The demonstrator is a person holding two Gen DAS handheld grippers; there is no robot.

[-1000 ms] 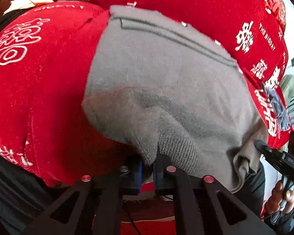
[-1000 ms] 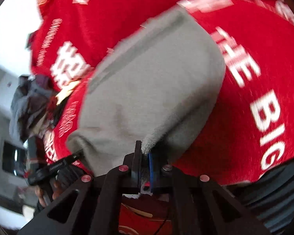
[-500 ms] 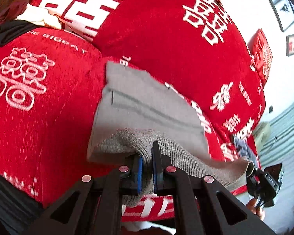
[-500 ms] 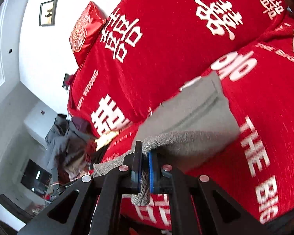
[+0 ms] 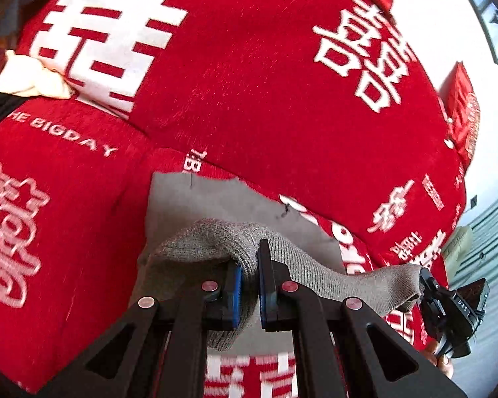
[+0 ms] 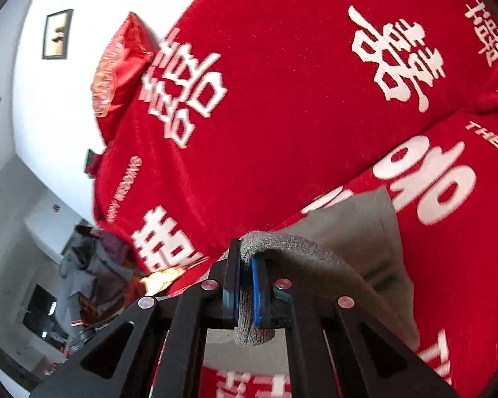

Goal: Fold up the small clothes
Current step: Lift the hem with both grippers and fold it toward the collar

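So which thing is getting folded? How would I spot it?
Find the big red sofa cover with white writing. On its seat lies a grey knitted garment, the only grey thing there, its ribbed edge pinched by both the left hand-held gripper and right hand-held gripper.

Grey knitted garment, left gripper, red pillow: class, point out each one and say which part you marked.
grey knitted garment (image 5: 302,265), left wrist view, ribbed edge stretched between the grippers.
left gripper (image 5: 249,285), left wrist view, gap where the cloth is pinched.
red pillow (image 6: 116,73), right wrist view, its front face.
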